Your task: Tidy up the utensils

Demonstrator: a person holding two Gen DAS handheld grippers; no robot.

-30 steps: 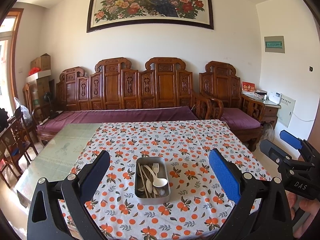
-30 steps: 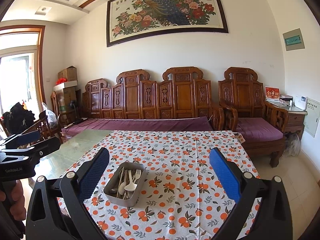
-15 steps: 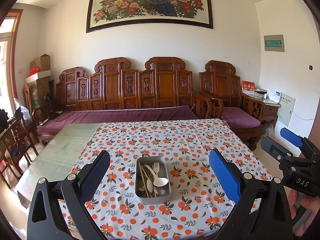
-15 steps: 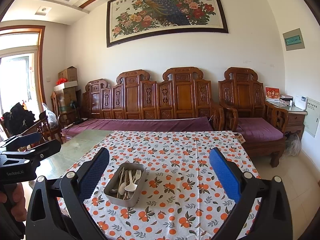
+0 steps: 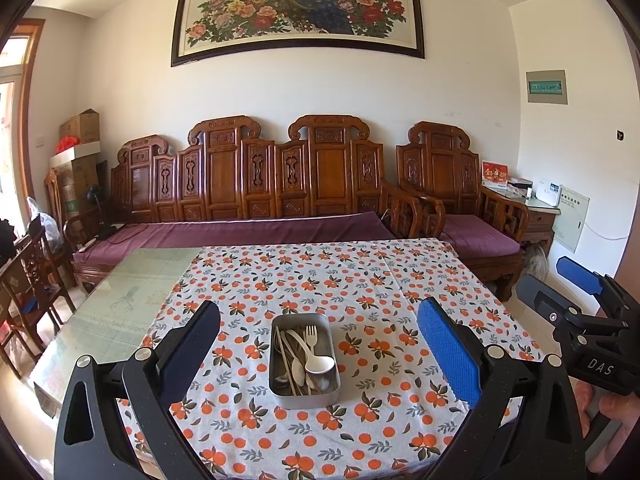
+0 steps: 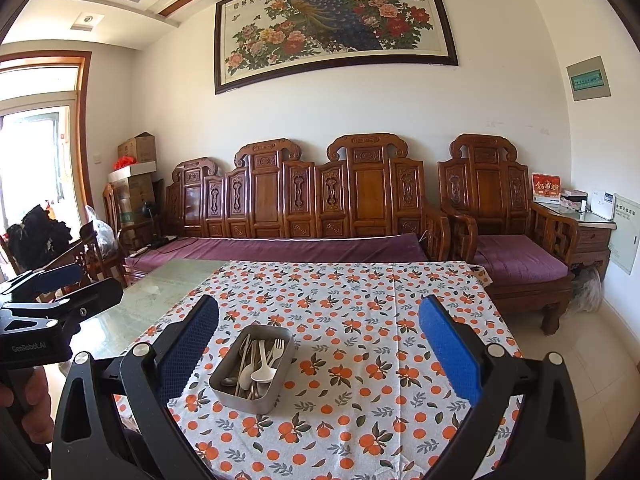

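A rectangular metal tin (image 5: pixel 304 394) (image 6: pixel 240 396) stands on the orange-patterned tablecloth (image 5: pixel 360 280) (image 6: pixel 360 320). Inside it lie a white spoon (image 5: pixel 318 364) (image 6: pixel 264 372), a pale fork (image 5: pixel 310 336) (image 6: pixel 278 347), chopsticks and metal spoons, all mixed. My left gripper (image 5: pixel 318 344) is open, held above the table's near edge with the tin seen between its fingers. My right gripper (image 6: pixel 318 344) is open too, hovering right of the tin with nothing held. Each gripper shows at the edge of the other's view, held by a hand.
Left of the cloth the table top is bare glass (image 5: pixel 132 292) (image 6: pixel 160 296). A carved wooden sofa with purple cushions (image 5: pixel 248 232) runs behind the table, an armchair (image 5: pixel 476 236) to its right. Wooden chairs (image 5: pixel 24 292) stand at the left.
Both grippers have stayed open and nearly still. The views shift only slightly; the tin and utensils have not moved.
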